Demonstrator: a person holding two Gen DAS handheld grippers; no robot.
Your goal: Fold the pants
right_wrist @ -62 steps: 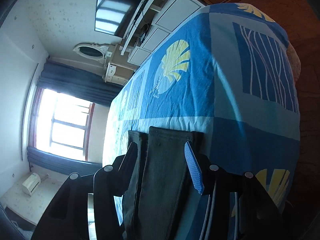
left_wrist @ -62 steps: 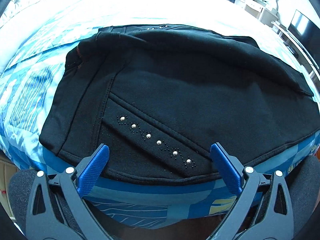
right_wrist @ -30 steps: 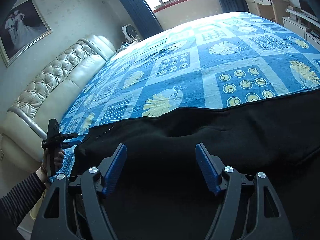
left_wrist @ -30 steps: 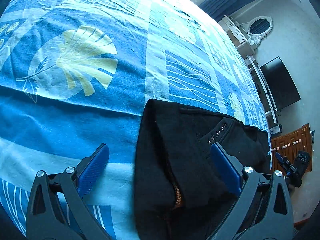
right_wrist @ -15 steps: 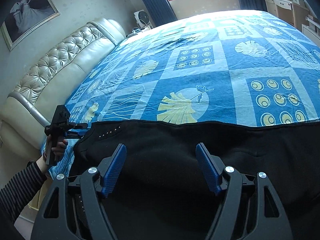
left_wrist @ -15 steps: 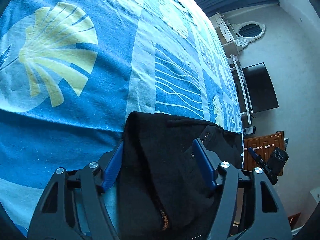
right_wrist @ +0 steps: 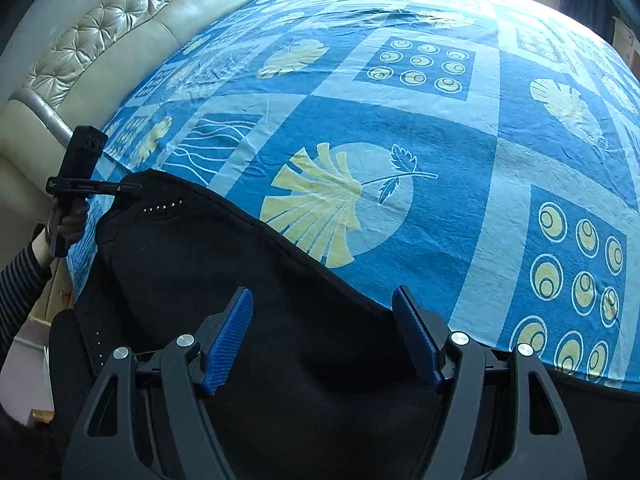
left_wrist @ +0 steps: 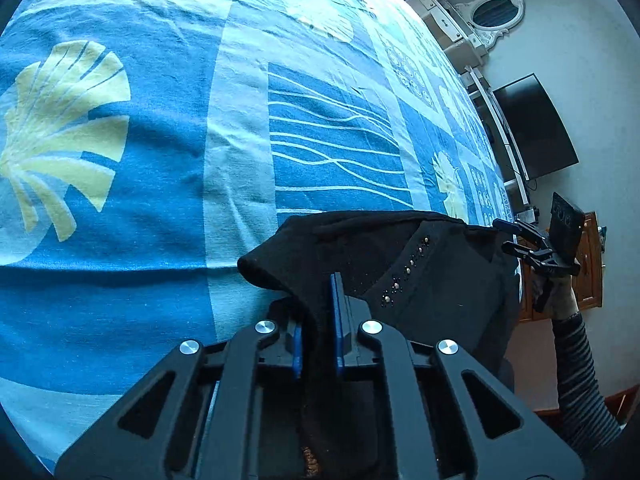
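Note:
Black pants point(left_wrist: 420, 300) lie along the near edge of the bed, with a row of metal studs point(left_wrist: 404, 270) by the waist. My left gripper point(left_wrist: 318, 304) has its jaws closing tight on a raised fold at the waist corner, and the blue pads press on the cloth. In the right wrist view the left gripper point(right_wrist: 132, 189) sits at the pants' point(right_wrist: 240, 264) far left corner. My right gripper point(right_wrist: 322, 296) is open and hovers over the pants' upper edge with nothing pinched. It also shows small in the left wrist view, the right gripper point(left_wrist: 505, 235) beyond the pants.
A blue patterned bedsheet point(right_wrist: 440, 120) covers the bed past the pants. A tufted cream headboard point(right_wrist: 100, 40) stands at the left end. A TV point(left_wrist: 536, 128) and a dresser with an oval mirror point(left_wrist: 496, 10) line the far wall. Striped sleeves point(left_wrist: 580, 368) show behind both grippers.
The left jaws went from wide apart to pinched on the waist corner, which now stands lifted. The right gripper tipped downward and came closer over the pants.

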